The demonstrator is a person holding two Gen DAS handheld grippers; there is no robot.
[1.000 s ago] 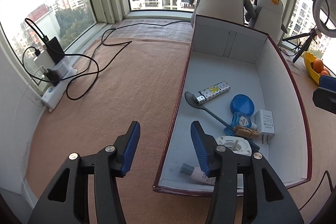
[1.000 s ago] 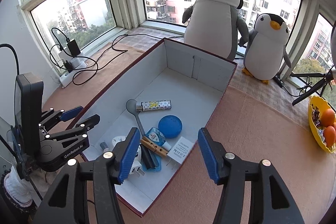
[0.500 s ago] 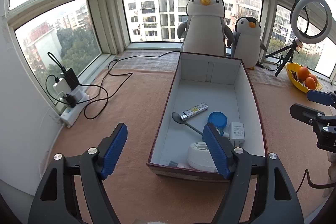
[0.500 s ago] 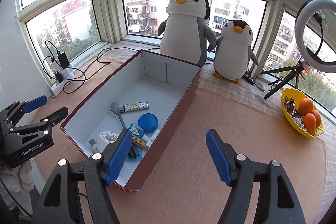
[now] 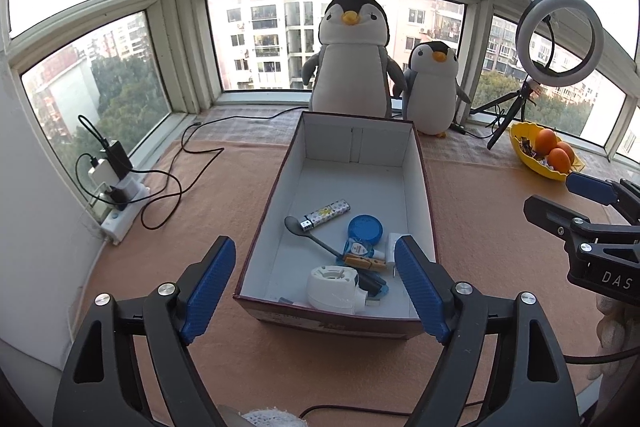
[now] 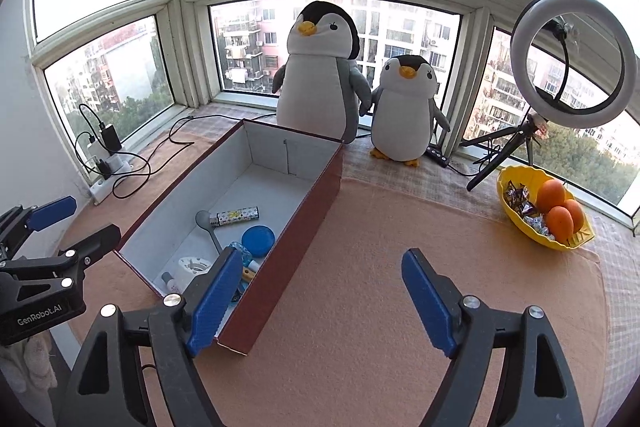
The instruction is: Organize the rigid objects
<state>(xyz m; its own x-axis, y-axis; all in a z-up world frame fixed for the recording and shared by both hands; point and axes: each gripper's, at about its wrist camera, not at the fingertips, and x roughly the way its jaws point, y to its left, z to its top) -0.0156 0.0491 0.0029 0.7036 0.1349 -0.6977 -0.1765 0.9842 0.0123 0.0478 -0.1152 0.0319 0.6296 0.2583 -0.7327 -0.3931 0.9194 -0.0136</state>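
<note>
A long open box (image 5: 424, 187) with dark red outer walls (image 6: 296, 239) lies on the peach mat. Inside lie a patterned lighter (image 5: 326, 213), a grey spoon (image 5: 296, 225), a blue round lid (image 5: 365, 227), a white round device (image 5: 332, 283), a wooden clothespin (image 5: 364, 261) and a white charger (image 5: 392, 243). My left gripper (image 5: 314, 247) hangs above the box's near end, jaws opening, nothing between them. My right gripper (image 6: 322, 259) hovers over the box's near right corner and the mat, jaws also opening and empty. Each gripper shows in the other's view (image 5: 580, 207) (image 6: 52, 227).
Two plush penguins (image 5: 352, 67) (image 5: 434, 87) stand behind the box by the window. At the right stand a ring light on a tripod (image 6: 572, 59) and a yellow bowl with oranges (image 6: 540, 215). On the left lies a power strip with cables (image 5: 120, 195).
Both grippers have drawn back and up from the box, so it looks smaller and farther. Both pairs of jaws have spread wider. The objects in the box have not moved.
</note>
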